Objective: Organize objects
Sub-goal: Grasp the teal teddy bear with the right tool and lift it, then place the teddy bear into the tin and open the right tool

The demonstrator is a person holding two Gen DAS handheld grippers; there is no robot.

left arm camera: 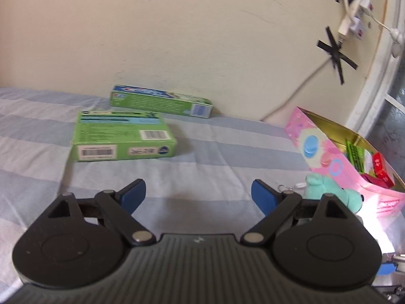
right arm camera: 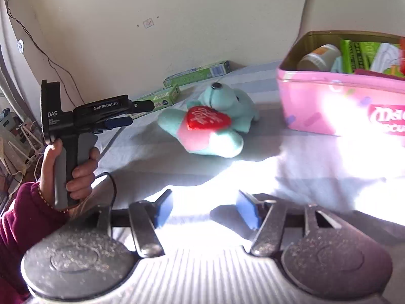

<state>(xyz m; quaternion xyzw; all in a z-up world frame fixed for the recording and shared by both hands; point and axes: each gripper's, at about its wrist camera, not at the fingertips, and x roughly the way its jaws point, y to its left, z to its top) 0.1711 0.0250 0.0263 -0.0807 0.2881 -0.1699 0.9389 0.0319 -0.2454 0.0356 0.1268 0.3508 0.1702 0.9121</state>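
Lying centre frame in the right view, a teal plush bear [right arm camera: 207,121] is seen ahead of the released right gripper [right arm camera: 205,210]; the left gripper [left arm camera: 198,197], also released, faces a green box [left arm camera: 121,136] at upper left.

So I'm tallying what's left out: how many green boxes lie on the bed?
2: a wide green box nearer, a toothpaste box by the wall. Others may be hidden.

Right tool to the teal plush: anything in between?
Nothing visible. The right tool is open and empty, with only bare striped sheet between it and the teal plush. The pink tin sits off to the right, the left tool off to the left.
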